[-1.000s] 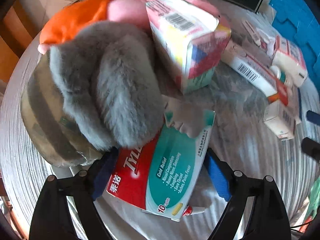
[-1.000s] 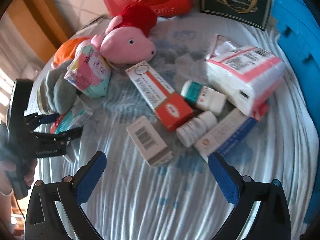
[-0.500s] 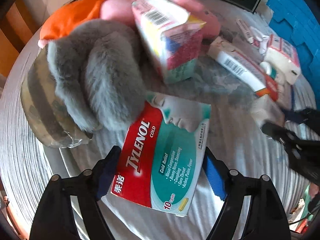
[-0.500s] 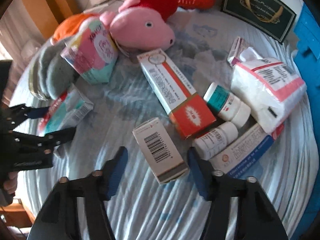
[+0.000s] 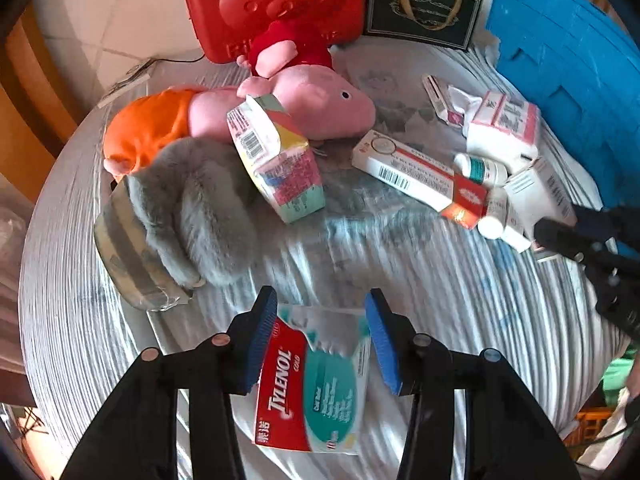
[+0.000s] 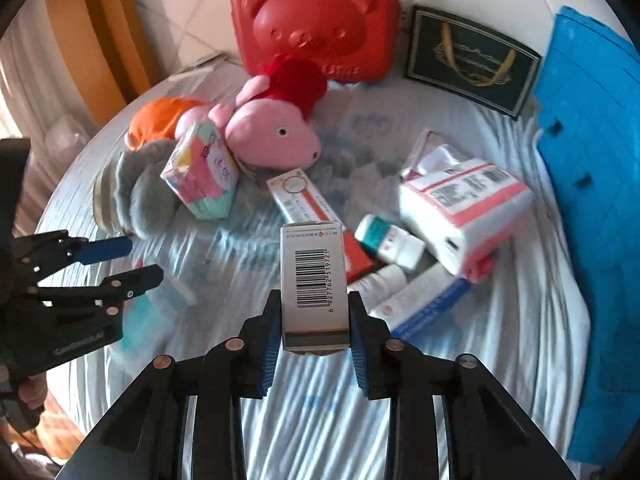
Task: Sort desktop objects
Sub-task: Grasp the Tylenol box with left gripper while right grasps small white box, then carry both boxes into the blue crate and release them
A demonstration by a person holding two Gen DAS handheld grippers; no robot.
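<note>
Mid-sort: right gripper [image 6: 316,334] pinching barcode box [image 6: 312,280]; left gripper [image 5: 322,334] apparently pinching Tylenol box [image 5: 316,384] near pig [image 5: 312,100]. Next: place with medicines.

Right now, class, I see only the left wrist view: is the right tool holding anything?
Observer: Yes, the right tool is shut on a white cardboard box with a barcode.
Operator: What lies under the pink-and-white packet?
Observer: A long blue-and-white carton sticks out from beneath that pink-and-white packet.
Operator: And the red bear-faced plastic bag?
Observer: The red bear-faced plastic bag has carry handles on top, cropped from your view.
</note>
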